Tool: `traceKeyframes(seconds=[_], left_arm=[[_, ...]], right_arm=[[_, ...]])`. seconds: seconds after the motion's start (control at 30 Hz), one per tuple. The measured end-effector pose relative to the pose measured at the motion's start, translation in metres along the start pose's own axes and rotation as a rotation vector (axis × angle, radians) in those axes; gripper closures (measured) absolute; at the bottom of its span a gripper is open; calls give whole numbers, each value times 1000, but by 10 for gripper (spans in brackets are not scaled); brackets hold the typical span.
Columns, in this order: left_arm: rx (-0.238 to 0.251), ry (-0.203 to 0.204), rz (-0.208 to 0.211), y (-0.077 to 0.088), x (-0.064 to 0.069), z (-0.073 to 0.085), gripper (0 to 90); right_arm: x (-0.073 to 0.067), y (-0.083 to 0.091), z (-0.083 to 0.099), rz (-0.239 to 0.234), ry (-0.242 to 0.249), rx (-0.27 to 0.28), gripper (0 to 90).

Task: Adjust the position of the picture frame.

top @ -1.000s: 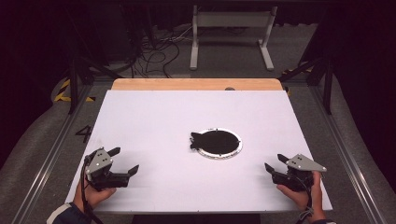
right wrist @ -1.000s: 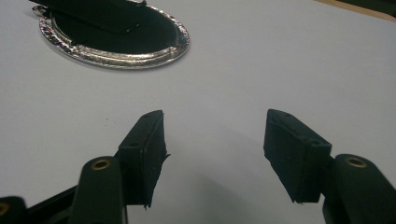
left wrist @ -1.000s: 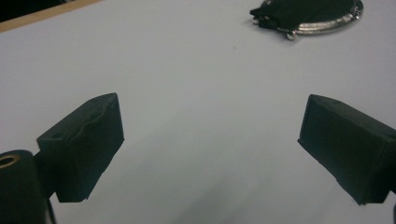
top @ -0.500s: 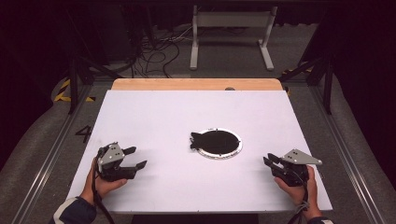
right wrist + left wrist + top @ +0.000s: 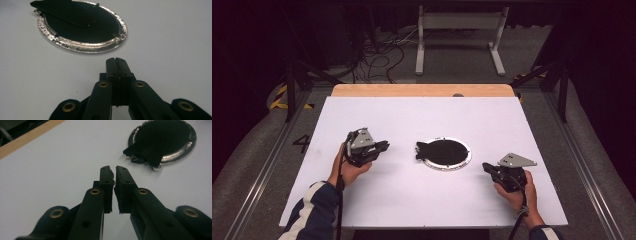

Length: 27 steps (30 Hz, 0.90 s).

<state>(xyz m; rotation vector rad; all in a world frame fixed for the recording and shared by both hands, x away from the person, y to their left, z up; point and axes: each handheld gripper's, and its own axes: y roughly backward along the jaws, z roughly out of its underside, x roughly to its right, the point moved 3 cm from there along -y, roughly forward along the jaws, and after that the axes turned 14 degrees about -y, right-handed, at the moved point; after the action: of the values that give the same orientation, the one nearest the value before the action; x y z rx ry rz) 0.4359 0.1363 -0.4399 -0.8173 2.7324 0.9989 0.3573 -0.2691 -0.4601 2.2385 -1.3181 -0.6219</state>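
On the left of the desk (image 5: 362, 210), the left hand-held gripper (image 5: 382, 146) has moved in toward the centre since a second ago; its jaws have just been closing and now stand all but clenched, nothing between them. Mid-desk, the foil-rimmed round dish (image 5: 444, 153) with its dark flat piece (image 5: 152, 143) lies untouched. At right, the right hand-held gripper (image 5: 488, 168) has edged closer, jaws just closed, empty. Judged: both approaching the dish, no contact yet.

Black grippers w/ brass screws, grey top plates; navy white-striped sleeves (image 5: 309, 212).
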Motion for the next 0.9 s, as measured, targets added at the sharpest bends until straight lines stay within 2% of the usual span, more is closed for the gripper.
traceKeyframes(seconds=[0.07,0.13,0.27,0.37,0.43,0.47,0.53,0.6,0.67,0.7,0.8,0.9], left_arm=[[5,-3,-4,-16,-1,-10,847],[-3,0,15,-25,-1,-14,861],[-5,-22,46,-45,-2,-24,897],[-10,-14,76,-58,-1,-32,900],[-20,-27,71,-66,-2,-38,900],[-24,-22,84,-69,-2,-40,900],[-41,-18,84,-77,-3,-44,900],[-56,-20,98,-84,-3,-47,900],[-91,-48,95,-92,0,-48,900],[-91,-48,95,-92,0,-48,900],[-138,-47,118,-105,5,-44,900],[-131,-48,134,-107,6,-46,899]], right_arm=[[-5,-5,-3,-5,9,-5,900],[-10,-11,-6,-14,13,-11,900],[-17,-19,-8,-27,19,-24,900],[-20,-25,-9,-33,24,-40,900],[-22,-28,-9,-40,30,-48,900],[-24,-29,-8,-45,34,-51,900],[-26,-29,-8,-53,36,-53,900],[-28,-31,-7,-62,31,-57,900],[-30,-32,-6,-66,39,-65,900],[-32,-33,-6,-72,41,-70,900],[-37,-36,-5,-78,53,-78,900],[-42,-39,-4,-79,62,-94,900]])
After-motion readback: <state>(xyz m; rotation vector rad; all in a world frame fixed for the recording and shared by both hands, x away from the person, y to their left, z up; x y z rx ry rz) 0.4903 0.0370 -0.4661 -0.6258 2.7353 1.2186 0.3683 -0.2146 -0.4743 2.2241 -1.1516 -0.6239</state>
